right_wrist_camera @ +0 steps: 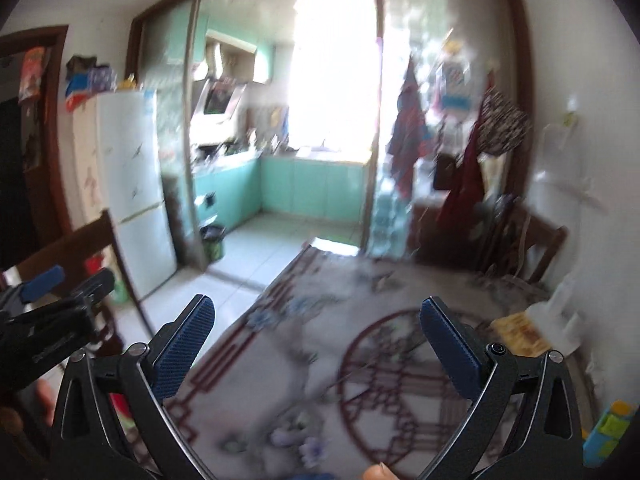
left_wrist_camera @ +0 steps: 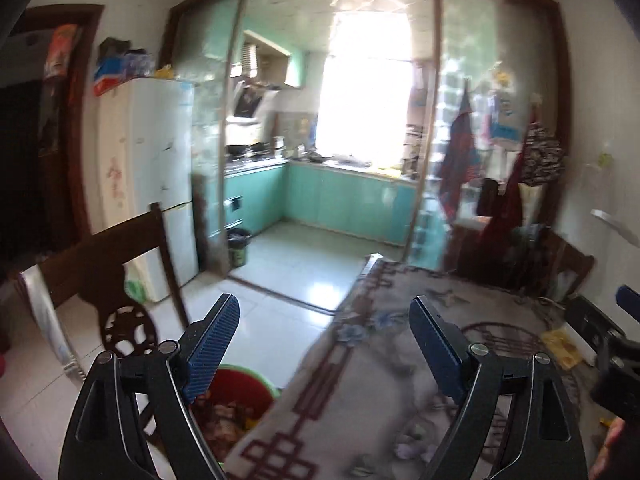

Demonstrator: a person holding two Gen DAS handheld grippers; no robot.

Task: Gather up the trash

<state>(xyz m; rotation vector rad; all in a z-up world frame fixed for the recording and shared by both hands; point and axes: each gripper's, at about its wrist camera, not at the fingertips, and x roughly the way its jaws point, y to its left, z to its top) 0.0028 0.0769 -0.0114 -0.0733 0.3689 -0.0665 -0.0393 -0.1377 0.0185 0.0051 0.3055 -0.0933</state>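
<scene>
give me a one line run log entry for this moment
left gripper: open, empty | right gripper: open, empty | red bin: trash inside, beside table

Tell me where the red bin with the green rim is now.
In the left wrist view, the red bin stands on the floor at lower left, between the wooden chair and the table.

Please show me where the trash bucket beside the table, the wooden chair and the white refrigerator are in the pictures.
trash bucket (left_wrist_camera: pixel 256 380), left wrist view, on its green rim.
wooden chair (left_wrist_camera: pixel 116 248), left wrist view, on its top rail.
white refrigerator (right_wrist_camera: pixel 132 160), right wrist view, on its upper door.
</scene>
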